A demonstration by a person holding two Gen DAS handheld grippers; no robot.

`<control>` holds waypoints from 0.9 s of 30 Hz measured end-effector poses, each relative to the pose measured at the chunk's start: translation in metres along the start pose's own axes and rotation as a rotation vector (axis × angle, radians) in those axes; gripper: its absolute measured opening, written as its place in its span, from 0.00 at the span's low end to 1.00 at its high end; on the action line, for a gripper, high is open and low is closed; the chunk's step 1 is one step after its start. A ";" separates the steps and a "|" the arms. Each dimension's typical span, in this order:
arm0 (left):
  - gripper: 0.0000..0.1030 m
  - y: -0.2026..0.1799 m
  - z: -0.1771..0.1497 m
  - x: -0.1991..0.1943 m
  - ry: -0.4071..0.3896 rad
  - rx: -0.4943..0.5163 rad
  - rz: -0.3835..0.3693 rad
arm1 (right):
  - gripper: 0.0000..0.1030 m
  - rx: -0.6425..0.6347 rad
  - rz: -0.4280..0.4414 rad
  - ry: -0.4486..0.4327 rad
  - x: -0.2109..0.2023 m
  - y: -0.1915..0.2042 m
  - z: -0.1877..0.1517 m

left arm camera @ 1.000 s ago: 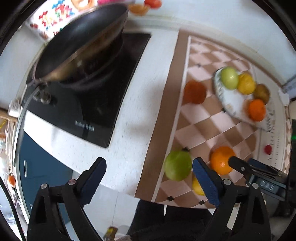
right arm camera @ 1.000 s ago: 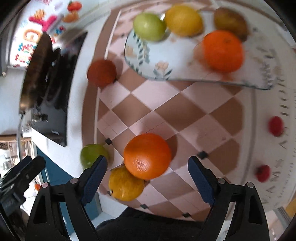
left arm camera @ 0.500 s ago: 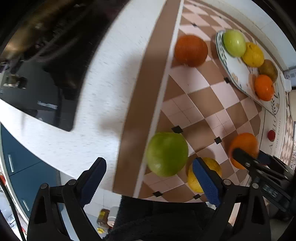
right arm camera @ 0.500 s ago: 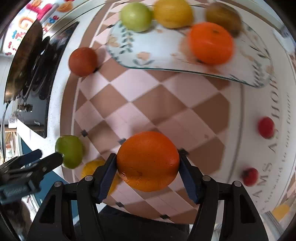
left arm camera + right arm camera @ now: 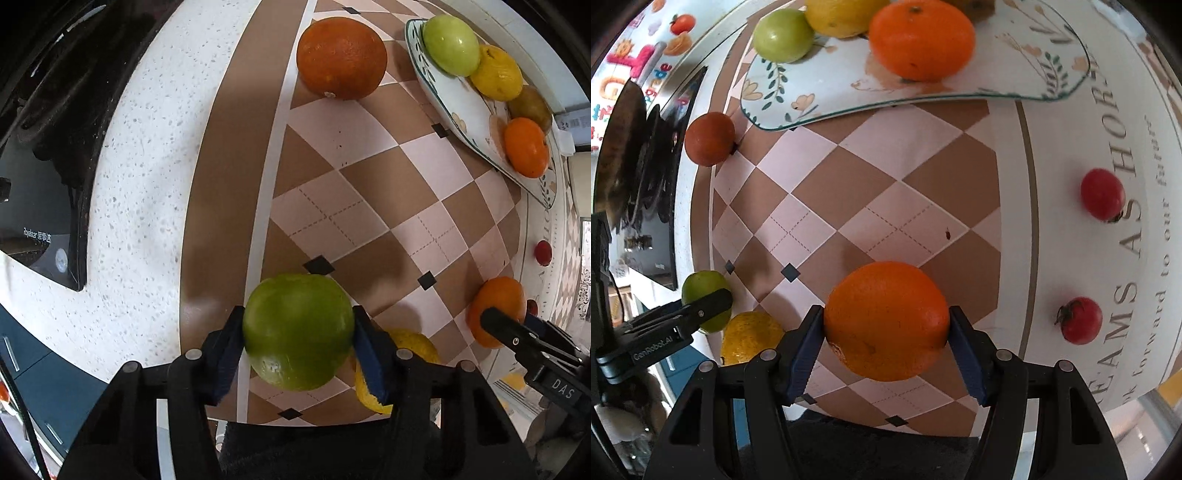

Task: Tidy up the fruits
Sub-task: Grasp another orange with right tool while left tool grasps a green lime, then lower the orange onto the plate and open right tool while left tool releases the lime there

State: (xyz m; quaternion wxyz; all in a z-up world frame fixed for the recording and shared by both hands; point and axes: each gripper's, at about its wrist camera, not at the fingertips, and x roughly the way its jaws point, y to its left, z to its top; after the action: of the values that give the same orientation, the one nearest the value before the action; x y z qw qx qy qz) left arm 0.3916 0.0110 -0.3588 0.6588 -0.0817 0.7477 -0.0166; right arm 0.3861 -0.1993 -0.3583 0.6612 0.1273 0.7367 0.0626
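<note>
Two grips now where a second ago both sets of jaws stood wide and empty: left gripper (image 5: 298, 345) closing on the green fruit (image 5: 297, 331), pads at its sides; right gripper (image 5: 886, 334) clamped on the orange (image 5: 886, 320). Means two fruits likely ready to go to the plate (image 5: 842, 99), already carrying four. Shown only in the right view: two small red fruits (image 5: 1102, 194) on the lettered mat. Shown better from the left: yellow fruit (image 5: 417, 345) close behind the pad.
</note>
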 end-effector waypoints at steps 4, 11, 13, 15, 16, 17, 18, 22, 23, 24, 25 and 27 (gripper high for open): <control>0.52 0.002 0.003 -0.003 -0.003 -0.009 -0.007 | 0.71 -0.015 0.001 0.005 -0.003 0.002 0.000; 0.52 0.005 -0.005 -0.003 -0.022 -0.012 0.004 | 0.67 -0.088 -0.063 -0.014 -0.002 0.012 -0.001; 0.52 0.005 -0.006 -0.013 -0.036 -0.015 -0.006 | 0.66 -0.096 -0.067 -0.020 -0.003 0.012 -0.002; 0.52 0.003 -0.005 -0.028 -0.061 -0.010 -0.017 | 0.66 -0.089 -0.059 -0.030 -0.005 0.011 -0.003; 0.52 0.001 -0.004 -0.038 -0.076 -0.004 -0.026 | 0.66 -0.082 -0.048 -0.037 -0.009 0.009 -0.002; 0.52 -0.001 -0.003 -0.047 -0.091 0.001 -0.034 | 0.66 -0.076 -0.038 -0.044 -0.012 0.007 -0.001; 0.52 -0.006 -0.001 -0.057 -0.109 0.009 -0.042 | 0.66 -0.065 -0.020 -0.059 -0.020 0.004 0.001; 0.52 -0.037 0.015 -0.094 -0.165 0.061 -0.089 | 0.66 -0.024 0.027 -0.130 -0.054 -0.013 0.014; 0.52 -0.044 0.020 -0.099 -0.171 0.074 -0.095 | 0.66 -0.018 0.030 -0.143 -0.061 -0.016 0.018; 0.52 -0.052 0.026 -0.104 -0.178 0.088 -0.101 | 0.66 -0.006 0.033 -0.163 -0.071 -0.022 0.025; 0.52 -0.064 0.036 -0.110 -0.187 0.105 -0.106 | 0.66 0.006 0.030 -0.185 -0.081 -0.030 0.033; 0.52 -0.078 0.049 -0.111 -0.191 0.127 -0.105 | 0.66 0.025 0.012 -0.211 -0.094 -0.043 0.051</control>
State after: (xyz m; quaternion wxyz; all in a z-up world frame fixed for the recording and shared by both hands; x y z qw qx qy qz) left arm 0.4609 -0.0461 -0.2459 0.7292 -0.0801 0.6736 -0.0904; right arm 0.4412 -0.2700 -0.2858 0.7331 0.1458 0.6629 0.0435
